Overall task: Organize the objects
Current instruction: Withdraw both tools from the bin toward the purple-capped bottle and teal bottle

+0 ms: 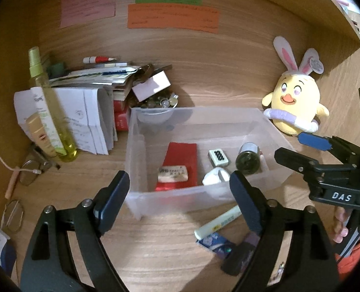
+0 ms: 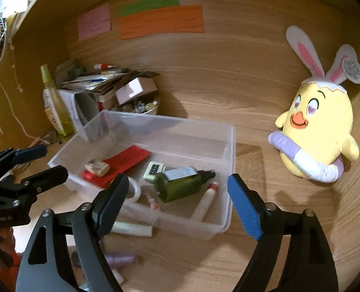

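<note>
A clear plastic bin [image 1: 141, 160] [image 2: 231, 146] sits on the wooden desk. Inside it lie a red booklet [image 1: 182, 158] [image 2: 128, 159], a white eraser [image 1: 173, 174] [image 2: 97, 168], a mahjong tile [image 1: 218, 157] [image 2: 153, 169], a green bottle [image 1: 248, 161] [image 2: 180, 182], a white lip-balm tube [image 2: 205, 203] and a tape roll [image 1: 215, 177]. My left gripper [image 1: 180, 202] is open and empty, just in front of the bin. My right gripper [image 2: 177, 200] is open and empty over the bin's near right corner; it also shows in the left wrist view [image 1: 296, 146].
On the desk in front of the bin lie a pale tube [image 1: 217, 222] [image 2: 131, 228], a blue packet [image 1: 215, 243] and a purple tube [image 2: 120, 259]. A yellow chick plush [image 1: 294, 102] [image 2: 318, 131] stands right. A spray bottle [image 1: 49, 112], papers and glasses [image 1: 31, 172] crowd the left.
</note>
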Motion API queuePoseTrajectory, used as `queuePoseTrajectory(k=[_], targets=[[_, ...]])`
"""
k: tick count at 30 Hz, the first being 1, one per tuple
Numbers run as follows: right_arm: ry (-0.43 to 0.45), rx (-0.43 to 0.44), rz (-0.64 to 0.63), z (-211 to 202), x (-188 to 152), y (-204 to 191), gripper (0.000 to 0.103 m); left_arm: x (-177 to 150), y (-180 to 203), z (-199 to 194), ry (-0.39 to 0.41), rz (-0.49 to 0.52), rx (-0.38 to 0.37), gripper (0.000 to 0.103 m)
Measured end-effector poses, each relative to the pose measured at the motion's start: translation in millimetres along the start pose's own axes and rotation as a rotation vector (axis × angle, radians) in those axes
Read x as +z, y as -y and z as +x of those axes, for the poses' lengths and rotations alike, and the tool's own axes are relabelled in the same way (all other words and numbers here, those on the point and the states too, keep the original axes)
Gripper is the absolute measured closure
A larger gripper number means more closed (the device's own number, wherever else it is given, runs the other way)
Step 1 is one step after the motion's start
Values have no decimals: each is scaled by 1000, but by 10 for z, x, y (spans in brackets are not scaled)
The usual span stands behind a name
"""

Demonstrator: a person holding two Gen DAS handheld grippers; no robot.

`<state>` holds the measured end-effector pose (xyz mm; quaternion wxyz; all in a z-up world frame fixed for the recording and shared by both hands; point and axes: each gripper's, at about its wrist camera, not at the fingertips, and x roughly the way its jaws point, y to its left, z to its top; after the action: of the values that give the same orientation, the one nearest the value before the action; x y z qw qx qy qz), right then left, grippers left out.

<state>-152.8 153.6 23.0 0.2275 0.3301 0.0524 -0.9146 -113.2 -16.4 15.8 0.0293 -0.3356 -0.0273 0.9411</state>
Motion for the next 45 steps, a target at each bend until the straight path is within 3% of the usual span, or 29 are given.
queuePoseTrajectory(k=[11, 18, 25, 39, 45], targets=[[-56, 27, -35, -85, -340, -168, 20, -294, 2, -105, -47, 25, -3, 16], [-144, 7, 2, -36, -651, -68, 20, -553, 118, -31, -121, 56, -33, 16], [-234, 67, 31, 64, -933, -144, 20, -731, 233, 81, -194, 76, -60, 16], [-276, 104, 10, 115, -928, -260, 20, -761, 157, 15, -192, 53, -68, 16], [-274, 94, 1, 108, -927, -207, 20, -723, 295, -2, -174, 107, -82, 16]])
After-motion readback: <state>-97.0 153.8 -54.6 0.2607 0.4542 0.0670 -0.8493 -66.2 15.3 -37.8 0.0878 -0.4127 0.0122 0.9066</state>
